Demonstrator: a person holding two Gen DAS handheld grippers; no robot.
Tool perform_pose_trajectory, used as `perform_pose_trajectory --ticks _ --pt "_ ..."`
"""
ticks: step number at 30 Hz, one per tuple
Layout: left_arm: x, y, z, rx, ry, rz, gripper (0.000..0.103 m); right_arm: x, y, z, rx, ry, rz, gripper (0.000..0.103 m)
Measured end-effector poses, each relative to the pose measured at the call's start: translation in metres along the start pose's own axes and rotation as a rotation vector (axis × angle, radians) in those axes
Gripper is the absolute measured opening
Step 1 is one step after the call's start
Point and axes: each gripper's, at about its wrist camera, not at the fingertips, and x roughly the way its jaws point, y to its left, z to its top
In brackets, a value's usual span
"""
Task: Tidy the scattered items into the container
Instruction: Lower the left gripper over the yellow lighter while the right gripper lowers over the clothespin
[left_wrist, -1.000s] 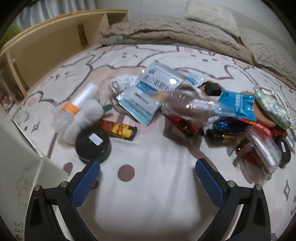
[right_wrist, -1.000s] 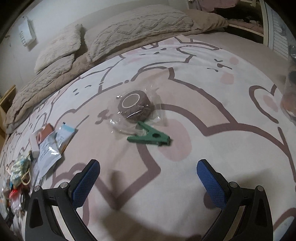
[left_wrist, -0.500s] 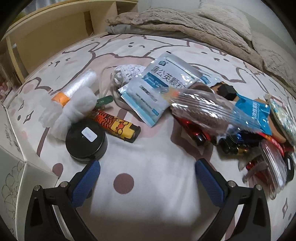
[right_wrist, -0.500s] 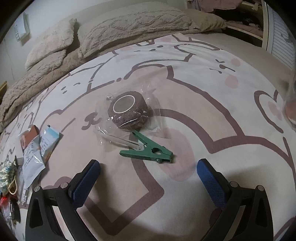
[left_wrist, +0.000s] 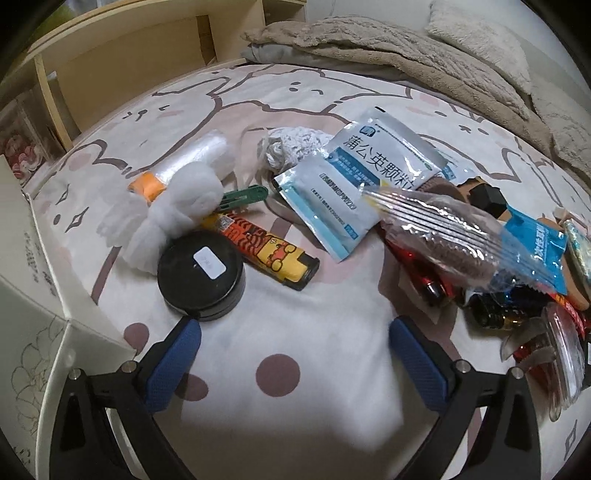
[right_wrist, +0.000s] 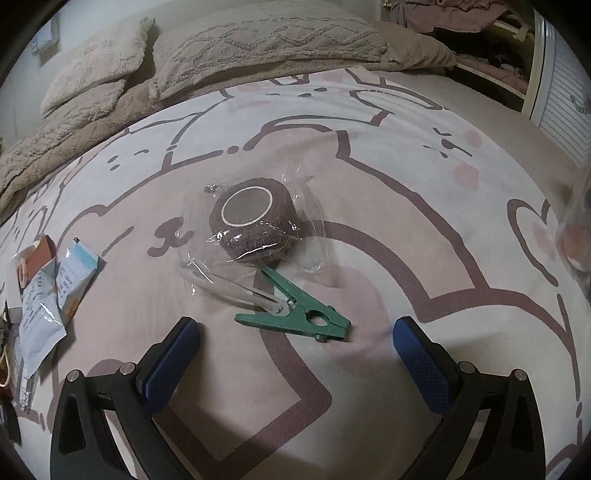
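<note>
Scattered items lie on a patterned bed sheet. In the left wrist view my left gripper (left_wrist: 293, 328) is open just short of a black round tin (left_wrist: 201, 275) and a tiger-print lighter (left_wrist: 267, 254); behind them are white cotton (left_wrist: 177, 206), blue-white sachets (left_wrist: 354, 184) and a crinkly bag of brown stuff (left_wrist: 443, 232). A white box (left_wrist: 40, 295) stands at the left edge. In the right wrist view my right gripper (right_wrist: 295, 328) is open right before a green clothes peg (right_wrist: 299, 315); a brown wrapped bandage roll (right_wrist: 255, 221) lies beyond it.
A pile of small packets and clear lids (left_wrist: 546, 325) crowds the right of the left wrist view. Beige blankets and pillows (right_wrist: 258, 40) line the far side of the bed. A wooden shelf (left_wrist: 122, 59) stands beyond the bed. More sachets (right_wrist: 48, 288) lie at the right wrist view's left.
Both grippers have moved forward and lower toward the items: the tin and lighter loom closer to the left one, the green peg now sits just ahead of the right one.
</note>
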Motion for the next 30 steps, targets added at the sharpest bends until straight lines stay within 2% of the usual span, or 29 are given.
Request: perform_pose_trajectory --ticks 3,8,13,17,18,20,25,30 --pt "-0.001 -0.002 0.000 0.016 -0.004 -0.023 0.098 0.001 0.001 0.001 0.002 -0.007 0.000 0.103" --pt "-0.004 -0.013 0.001 0.067 -0.028 -0.044 0.076 0.000 -0.001 0.001 0.010 -0.020 0.014 0.103" --pt "-0.005 -0.020 0.002 0.098 -0.044 -0.067 0.065 0.000 0.000 0.002 0.007 -0.027 0.014 0.103" --pt "-0.004 -0.023 0.003 0.090 -0.043 -0.060 0.067 0.000 0.000 0.002 0.008 -0.028 0.017 0.103" --pt "-0.003 -0.023 0.003 0.087 -0.042 -0.057 0.069 0.000 0.000 0.002 0.007 -0.028 0.016 0.103" --pt "0.001 -0.020 0.006 0.067 -0.034 -0.048 0.080 0.000 0.000 0.002 0.005 -0.028 0.016 0.103" --pt "0.007 -0.019 0.010 0.042 -0.021 -0.046 0.086 -0.001 0.001 0.001 -0.003 -0.033 0.013 0.103" --pt "0.013 -0.019 0.019 0.024 -0.006 -0.044 0.090 -0.004 0.002 0.000 -0.008 -0.056 0.022 0.094"
